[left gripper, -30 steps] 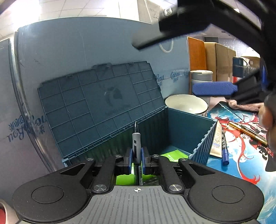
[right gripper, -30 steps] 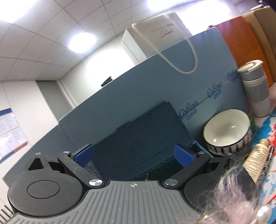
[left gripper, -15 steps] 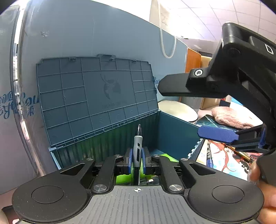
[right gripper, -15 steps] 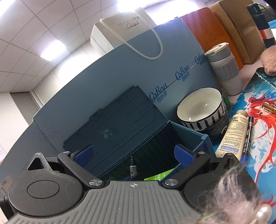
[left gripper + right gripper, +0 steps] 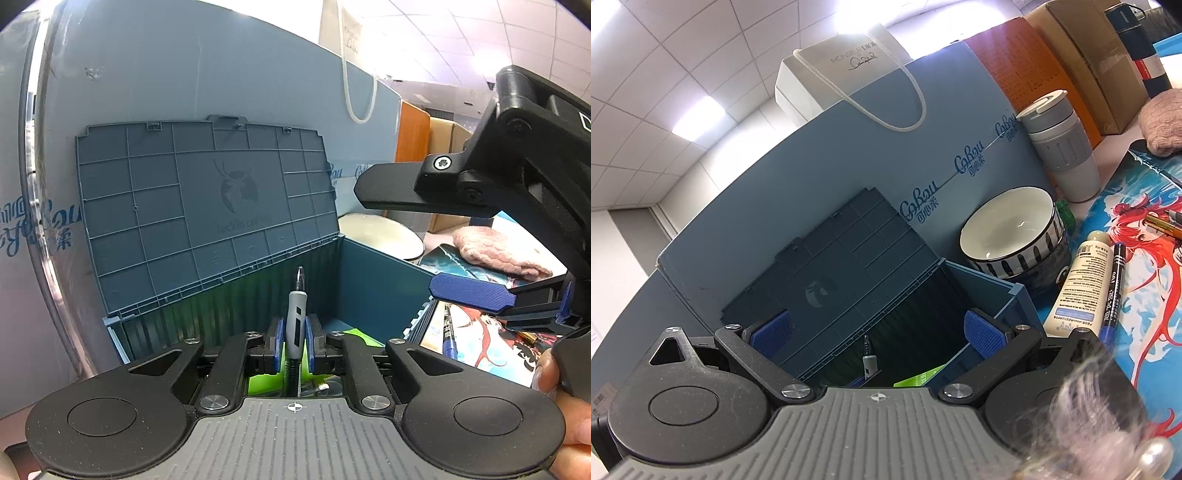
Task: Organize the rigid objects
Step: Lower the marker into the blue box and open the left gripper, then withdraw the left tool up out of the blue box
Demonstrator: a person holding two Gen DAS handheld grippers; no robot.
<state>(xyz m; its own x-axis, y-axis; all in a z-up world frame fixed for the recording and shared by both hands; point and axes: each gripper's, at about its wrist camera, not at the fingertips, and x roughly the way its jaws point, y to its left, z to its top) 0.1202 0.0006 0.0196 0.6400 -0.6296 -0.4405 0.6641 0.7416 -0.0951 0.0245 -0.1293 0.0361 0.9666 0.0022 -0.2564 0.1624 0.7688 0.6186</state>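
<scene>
— Both grippers are coming lower than before. First you could see lots of ceiling, and now the big blue box [image 5: 979,295] is filling the middle. What is the biggest thing?

— That box. Its lid [image 5: 199,214] is standing open and leaning back on a blue wall behind it.

— What is sitting next to the box?

— On the right, a white bowl [image 5: 1008,229] is resting right beside it. A grey cup [image 5: 1062,147] is standing behind the bowl. A cream tube [image 5: 1078,280] and a blue marker [image 5: 1113,291] are lying on a picture mat [image 5: 1145,258].

— What is the left gripper [image 5: 294,339] doing?

— It is pinching a small grey pen [image 5: 296,314]. The pen is pointing up, right over the open box.

— And the right gripper [image 5: 877,332]?

— Its blue pads are spread wide apart. Nothing is sitting between them. It is hanging over the box too.
</scene>
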